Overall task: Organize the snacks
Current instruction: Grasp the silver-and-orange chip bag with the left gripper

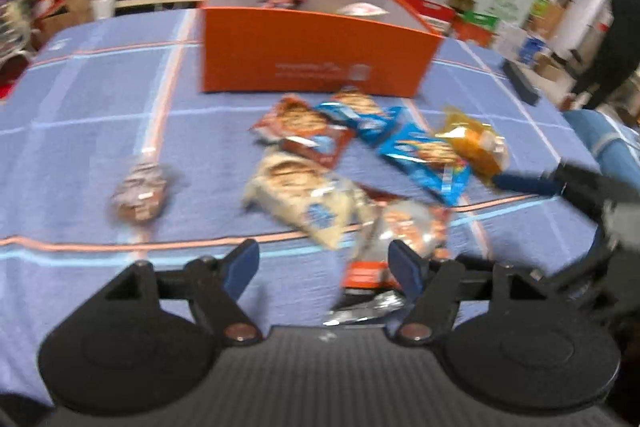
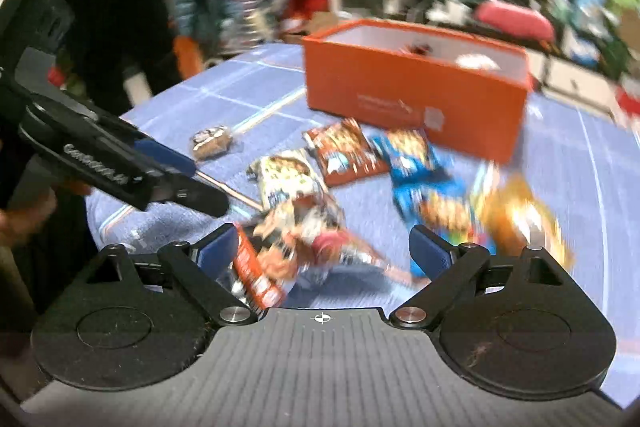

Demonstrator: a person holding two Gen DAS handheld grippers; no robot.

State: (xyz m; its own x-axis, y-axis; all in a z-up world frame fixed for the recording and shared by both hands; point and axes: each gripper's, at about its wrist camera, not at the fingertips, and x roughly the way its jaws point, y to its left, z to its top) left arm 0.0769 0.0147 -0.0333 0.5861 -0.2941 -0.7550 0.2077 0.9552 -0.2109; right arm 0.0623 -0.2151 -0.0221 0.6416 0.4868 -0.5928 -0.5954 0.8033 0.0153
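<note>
Snack packets (image 1: 320,163) lying piled on table (image 1: 100,131) before orange box (image 1: 316,51). Left hand-held gripper (image 1: 324,267) gaping wide, empty; right hand-held gripper (image 2: 320,251) gaping wide over crumpled red packet (image 2: 288,247). Risking pinching two overlapped packets, or both grippers colliding.

One orange box (image 1: 312,55) near the table's far edge, two packets showing inside. Seven snack packets loose on the blue checked cloth (image 1: 80,99): six clustered, one brown packet (image 1: 138,193) apart.
</note>
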